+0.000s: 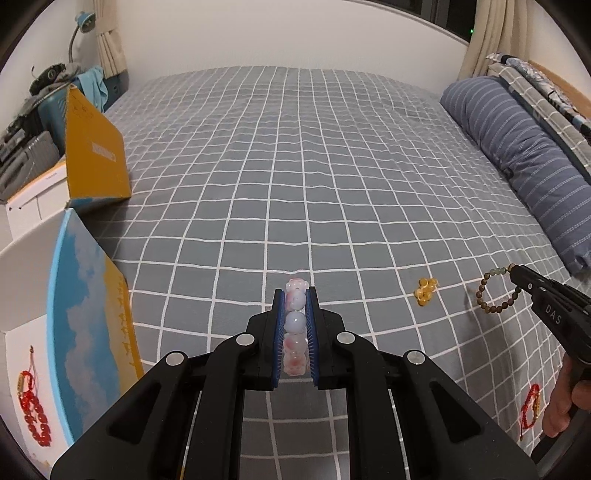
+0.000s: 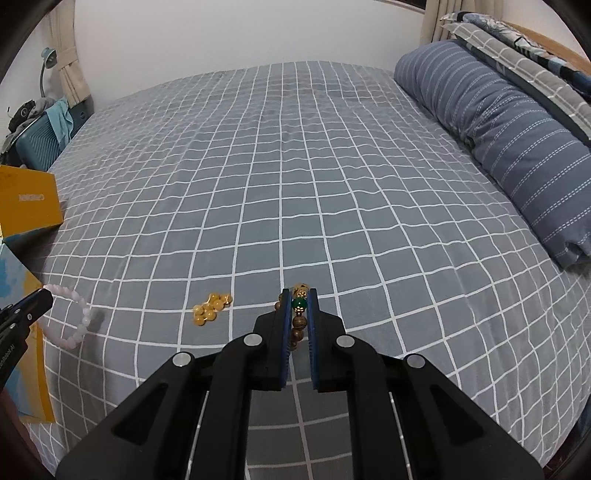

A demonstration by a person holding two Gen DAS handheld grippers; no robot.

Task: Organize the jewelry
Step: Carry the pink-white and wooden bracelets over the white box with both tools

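Pink bracelet point(image 1: 295, 325) between left jaws

A wide bed point(image 1: 295, 177) fills most of the room, covered with a grey sheet that has a white grid pattern. Along its right side lies a long blue striped pillow point(image 1: 524, 158), and behind it a folded checked quilt point(image 1: 546, 88) rests against a wooden headboard point(image 2: 546, 37). The wall point(image 1: 280, 33) behind the bed is plain white. Beige curtains point(image 1: 487, 37) hang in the right corner, beside a dark window point(image 1: 454, 16), and another curtain point(image 1: 109, 40) hangs in the left corner. A blue desk lamp point(image 1: 83, 26) stands at the far left above a teal suitcase point(image 2: 40, 146) with clothes on top.
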